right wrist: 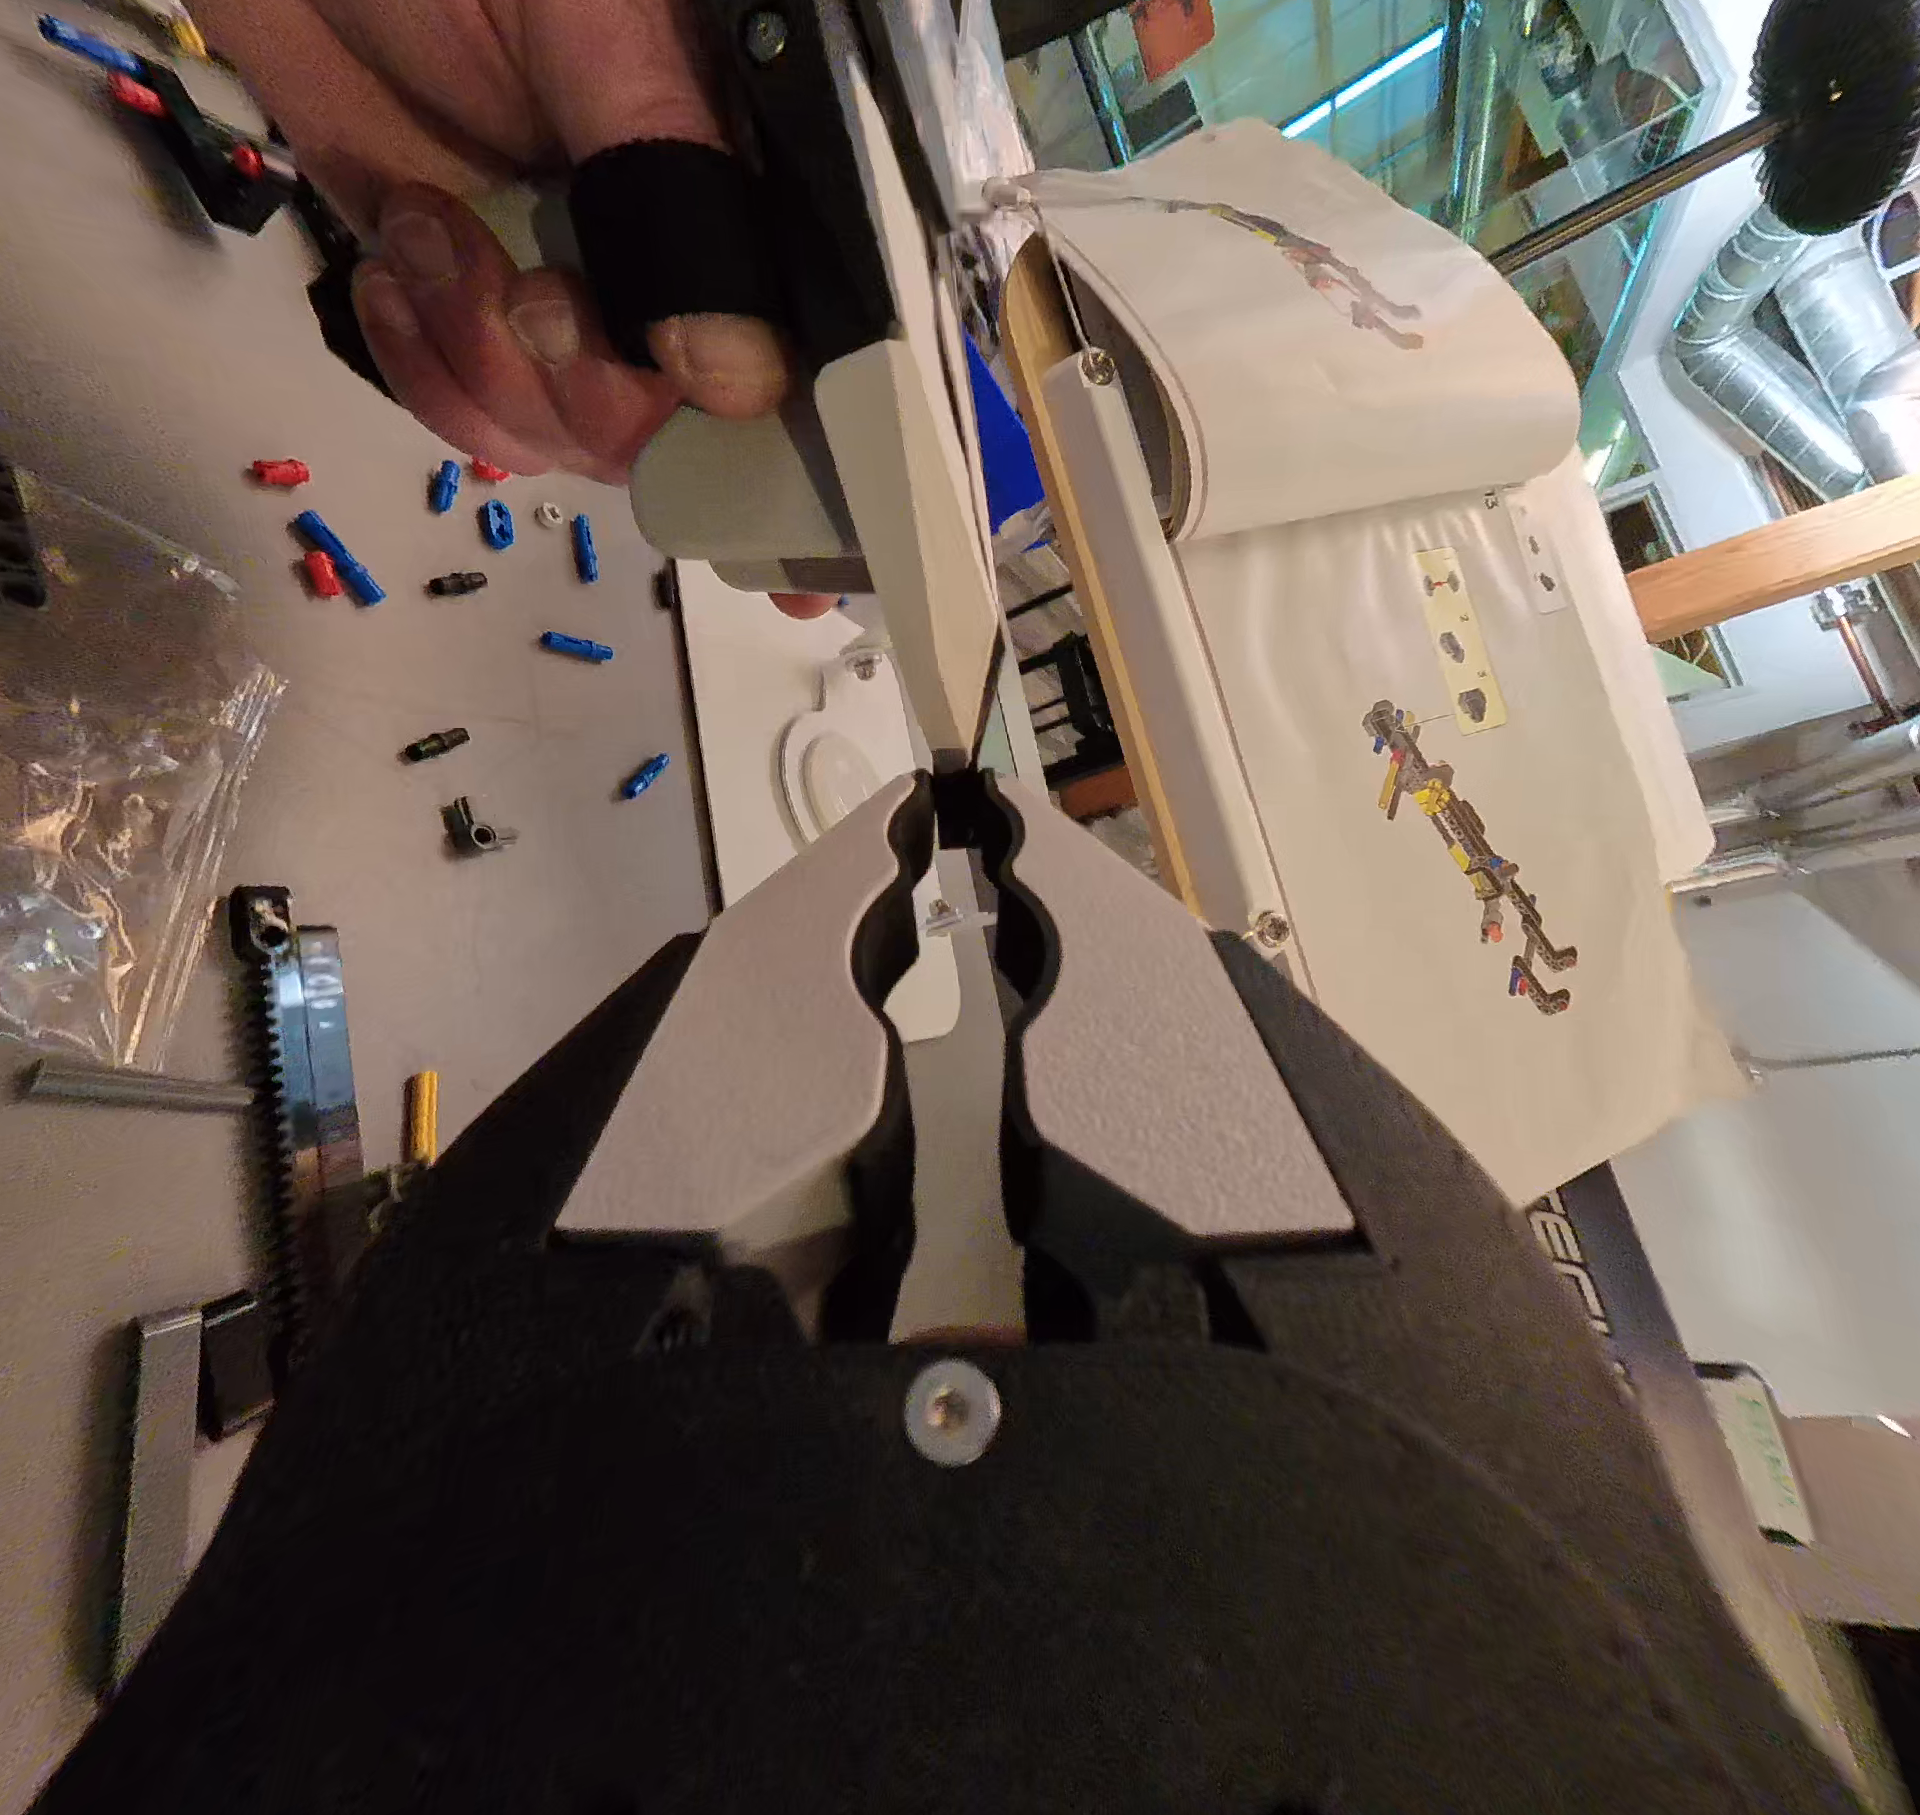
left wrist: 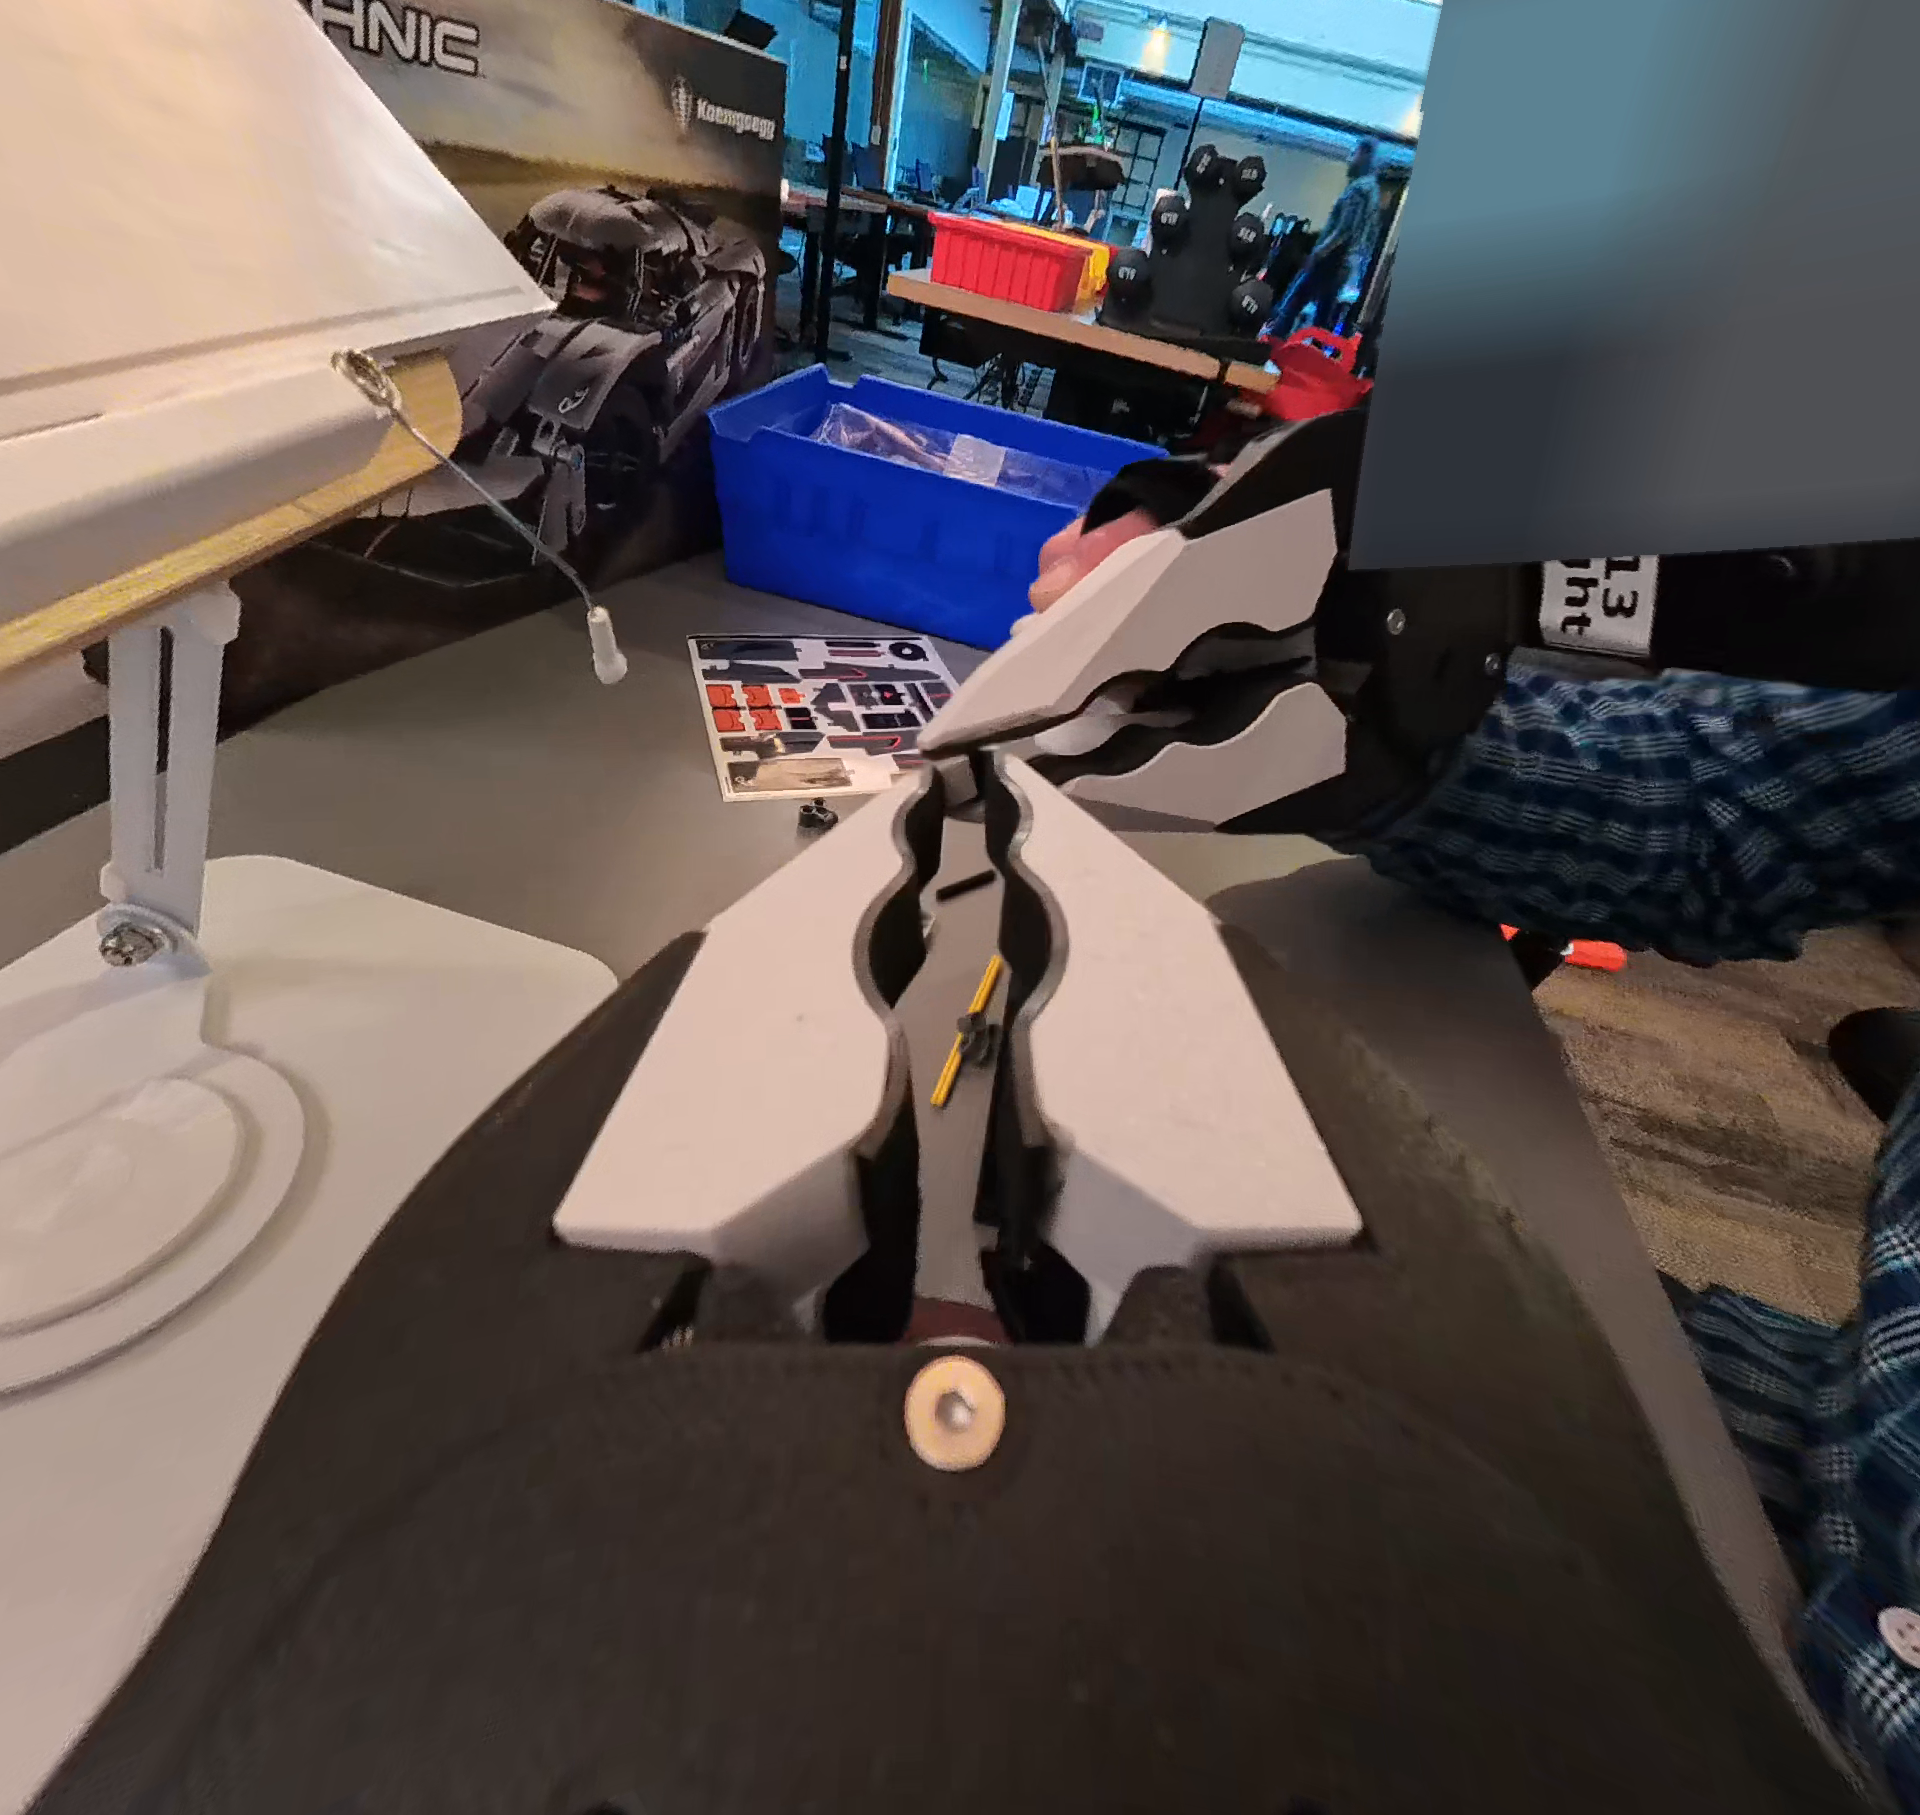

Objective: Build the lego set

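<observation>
Your left gripper (left wrist: 961, 778) is pinched on a small black piece (left wrist: 958, 780) at centre frame, and your right gripper (right wrist: 961, 799) closes on that same piece (right wrist: 961, 809) tip to tip, so this looks like a handover or a joining of two small parts; which, you cannot tell. Next, keep both tips aligned and ease one off only when the piece is secure. Loose pins (right wrist: 343, 544) lie upper left in the right wrist view, the instruction booklet (right wrist: 1455, 726) to the right. The set's box (left wrist: 582, 238) bears printed lettering.
</observation>
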Tool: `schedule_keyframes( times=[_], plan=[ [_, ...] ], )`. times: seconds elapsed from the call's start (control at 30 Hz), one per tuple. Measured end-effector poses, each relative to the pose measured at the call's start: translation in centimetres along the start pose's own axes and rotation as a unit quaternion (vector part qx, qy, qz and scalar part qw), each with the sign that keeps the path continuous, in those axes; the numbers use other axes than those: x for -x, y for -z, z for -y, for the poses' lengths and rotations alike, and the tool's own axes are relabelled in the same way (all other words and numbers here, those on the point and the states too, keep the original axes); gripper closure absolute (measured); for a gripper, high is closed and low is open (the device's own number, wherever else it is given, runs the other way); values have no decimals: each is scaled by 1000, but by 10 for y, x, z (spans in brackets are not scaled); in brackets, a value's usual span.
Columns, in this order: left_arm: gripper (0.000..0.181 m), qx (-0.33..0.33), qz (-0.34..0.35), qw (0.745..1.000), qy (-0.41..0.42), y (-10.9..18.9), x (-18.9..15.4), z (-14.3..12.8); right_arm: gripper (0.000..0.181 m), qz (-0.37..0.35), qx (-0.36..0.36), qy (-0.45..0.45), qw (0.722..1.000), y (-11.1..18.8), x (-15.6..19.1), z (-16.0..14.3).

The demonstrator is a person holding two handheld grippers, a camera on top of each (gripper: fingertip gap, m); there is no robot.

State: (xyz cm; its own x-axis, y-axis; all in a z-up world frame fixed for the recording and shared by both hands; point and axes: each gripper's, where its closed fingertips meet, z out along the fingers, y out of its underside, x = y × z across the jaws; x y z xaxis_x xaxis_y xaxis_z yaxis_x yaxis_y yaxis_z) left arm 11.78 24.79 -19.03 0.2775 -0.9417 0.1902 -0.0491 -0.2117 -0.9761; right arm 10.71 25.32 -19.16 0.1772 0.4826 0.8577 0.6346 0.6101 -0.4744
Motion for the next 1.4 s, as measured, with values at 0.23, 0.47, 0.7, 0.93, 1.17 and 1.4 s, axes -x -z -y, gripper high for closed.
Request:
schedule_keyframes(
  times=[0.23,0.47,0.7,0.93,1.17,1.4],
  plan=[
    [175,-6,-37,999,-34,8,-13,7,169,109,-62,-135,983,16,-3,8],
    [175,-10,-88,992,-88,15,-35,18,164,228,-153,-249,929,30,-8,27],
    [175,-1,-121,985,-126,18,-51,23,173,294,-208,-279,890,41,-2,44],
    [175,15,-136,979,-153,18,-60,20,171,318,-223,-294,873,42,4,51],
    [177,8,-152,976,-157,23,-67,26,174,318,-239,-289,871,48,3,59],
    [178,24,-151,975,-161,24,-71,23,174,323,-227,-290,872,50,7,60]
  ],
)
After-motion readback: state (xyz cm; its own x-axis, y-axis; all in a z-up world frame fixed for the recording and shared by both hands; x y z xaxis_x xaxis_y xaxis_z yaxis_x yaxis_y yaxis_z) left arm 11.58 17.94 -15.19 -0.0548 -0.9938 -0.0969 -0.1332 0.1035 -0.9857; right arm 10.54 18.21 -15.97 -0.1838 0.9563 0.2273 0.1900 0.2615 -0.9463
